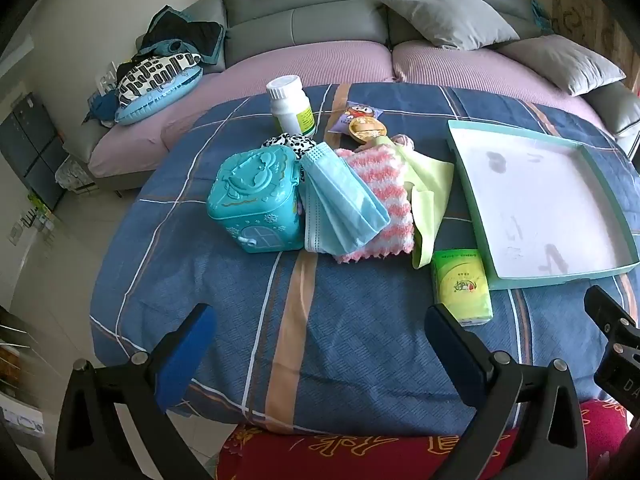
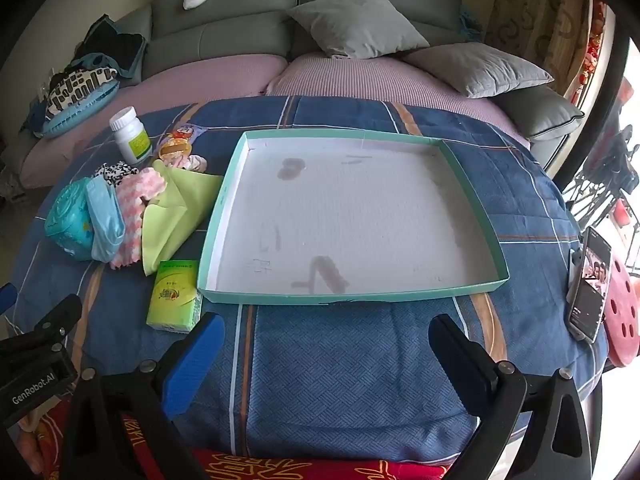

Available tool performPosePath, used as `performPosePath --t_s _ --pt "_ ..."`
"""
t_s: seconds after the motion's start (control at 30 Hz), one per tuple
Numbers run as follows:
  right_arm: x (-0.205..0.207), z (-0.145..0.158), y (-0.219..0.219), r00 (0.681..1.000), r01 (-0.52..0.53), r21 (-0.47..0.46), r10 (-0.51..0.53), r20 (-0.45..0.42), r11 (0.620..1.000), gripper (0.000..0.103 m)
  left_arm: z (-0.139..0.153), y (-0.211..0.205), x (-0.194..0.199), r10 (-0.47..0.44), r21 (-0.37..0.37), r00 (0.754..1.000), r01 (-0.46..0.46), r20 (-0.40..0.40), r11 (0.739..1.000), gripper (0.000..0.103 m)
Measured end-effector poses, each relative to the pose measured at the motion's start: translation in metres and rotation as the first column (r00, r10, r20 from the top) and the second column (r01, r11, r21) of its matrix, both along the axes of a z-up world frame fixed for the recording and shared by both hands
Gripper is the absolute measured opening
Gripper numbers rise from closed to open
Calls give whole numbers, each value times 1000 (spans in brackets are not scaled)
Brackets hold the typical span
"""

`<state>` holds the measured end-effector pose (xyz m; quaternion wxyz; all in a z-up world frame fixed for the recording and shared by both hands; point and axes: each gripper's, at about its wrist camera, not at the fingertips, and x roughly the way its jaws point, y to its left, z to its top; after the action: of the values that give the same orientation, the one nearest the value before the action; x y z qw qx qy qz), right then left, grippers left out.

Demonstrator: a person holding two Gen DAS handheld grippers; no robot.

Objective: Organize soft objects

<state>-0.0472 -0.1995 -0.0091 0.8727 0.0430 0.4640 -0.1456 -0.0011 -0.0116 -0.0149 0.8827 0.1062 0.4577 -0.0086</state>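
On a round table draped in a blue plaid cloth (image 1: 340,320), two hand-held grippers hang over the near edge, both angled down toward the tabletop. The left gripper (image 1: 320,344) stands with its fingers spread wide and nothing between them; straight ahead of its fingertips lies a heap of soft things: a stack of blue face masks (image 1: 340,200) resting on a pink-and-white fuzzy cloth (image 1: 388,204), with a light green cloth (image 1: 430,196) tucked against its right side and a black-and-white spotted fabric (image 1: 288,141) behind. A teal house-shaped box (image 1: 256,204) sits touching the masks, ahead of the left finger. A green tissue pack (image 1: 462,286) lies just beyond the right finger. Farther back stand a white bottle (image 1: 289,105) and a snack packet (image 1: 362,120).

The right gripper (image 2: 326,354) is likewise spread wide and holds nothing. Directly beyond its fingers sits a shallow teal-rimmed tray (image 2: 224,208), its stained white floor bare; the soft pile lies well off to the left of its left finger. A phone (image 2: 592,284) leans at the table's far right.
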Motion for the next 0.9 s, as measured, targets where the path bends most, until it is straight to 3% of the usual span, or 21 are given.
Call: performPosePath --t_s 0.9 --pt "0 -2 2 1000 1 0 -1 0 1000 103 0 0 -1 -1 9 1000 1 1 1000 103"
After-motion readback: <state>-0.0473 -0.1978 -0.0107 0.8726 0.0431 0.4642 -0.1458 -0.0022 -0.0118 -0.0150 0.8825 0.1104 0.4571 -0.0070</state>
